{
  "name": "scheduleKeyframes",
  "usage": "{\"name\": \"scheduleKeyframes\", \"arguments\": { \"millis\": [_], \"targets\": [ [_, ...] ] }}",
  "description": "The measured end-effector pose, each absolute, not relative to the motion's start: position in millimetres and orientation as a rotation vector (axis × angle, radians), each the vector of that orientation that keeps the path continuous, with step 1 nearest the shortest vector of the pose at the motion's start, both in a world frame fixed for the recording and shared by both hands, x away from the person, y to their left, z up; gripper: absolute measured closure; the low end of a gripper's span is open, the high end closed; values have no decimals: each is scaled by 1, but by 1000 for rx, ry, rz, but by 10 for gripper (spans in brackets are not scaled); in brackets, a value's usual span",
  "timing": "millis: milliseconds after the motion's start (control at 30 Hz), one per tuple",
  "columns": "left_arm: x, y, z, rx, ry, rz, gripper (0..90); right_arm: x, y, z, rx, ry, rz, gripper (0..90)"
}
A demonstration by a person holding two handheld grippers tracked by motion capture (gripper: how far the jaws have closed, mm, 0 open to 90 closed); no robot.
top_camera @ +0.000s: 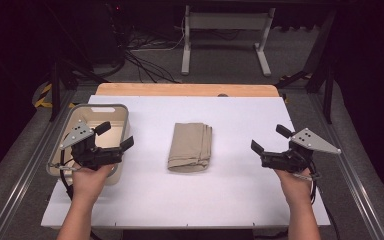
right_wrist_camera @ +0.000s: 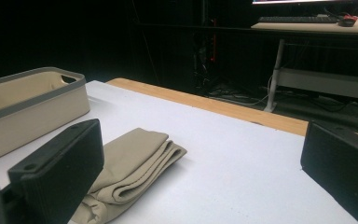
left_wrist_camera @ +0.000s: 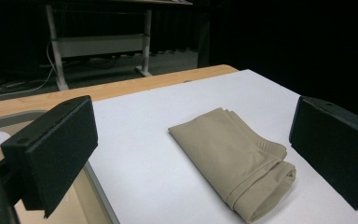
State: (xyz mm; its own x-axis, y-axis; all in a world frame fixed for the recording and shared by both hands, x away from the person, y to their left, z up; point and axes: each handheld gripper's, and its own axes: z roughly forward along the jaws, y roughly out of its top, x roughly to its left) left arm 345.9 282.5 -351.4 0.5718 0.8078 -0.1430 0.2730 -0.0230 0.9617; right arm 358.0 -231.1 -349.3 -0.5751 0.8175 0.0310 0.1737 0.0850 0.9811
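A folded tan cloth point(top_camera: 190, 146) lies flat in the middle of the white table point(top_camera: 240, 190), and both grippers hang to either side of it with nothing in them. The left gripper point(top_camera: 116, 136) hovers over the near end of a beige bin point(top_camera: 111, 110) at the table's left edge; its jaws stand wide apart and empty, aimed rightward toward the cloth. The right gripper point(top_camera: 268, 139) hovers over bare table on the opposite side, jaws likewise spread and empty, aimed leftward at the same target.

So the cloth lies between them, to the right of the left gripper and to the left of the right one. Neither touches it. The gaps look close to even, the left perhaps slightly nearer, though I would not bet on it.

The cloth is a narrow rectangle whose long axis runs from the person's side away toward the far wooden edge point(top_camera: 185, 89), roughly square to the line joining the two grippers. Its thick rolled fold sits at the near end, as the left gripper view point(left_wrist_camera: 261, 196) shows, with the layered edges stacked along the right side. Each gripper therefore faces a long flank, not an end, and my guess is either would meet the side first if it came straight in.
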Motion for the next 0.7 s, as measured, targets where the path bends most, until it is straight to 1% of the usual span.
{"name": "scheduleKeyframes", "arguments": {
  "millis": [700],
  "targets": [
    [347,273,-352,1594,932,515,15,358,-229,-348,966,1829,1525,1]
  ]
}}
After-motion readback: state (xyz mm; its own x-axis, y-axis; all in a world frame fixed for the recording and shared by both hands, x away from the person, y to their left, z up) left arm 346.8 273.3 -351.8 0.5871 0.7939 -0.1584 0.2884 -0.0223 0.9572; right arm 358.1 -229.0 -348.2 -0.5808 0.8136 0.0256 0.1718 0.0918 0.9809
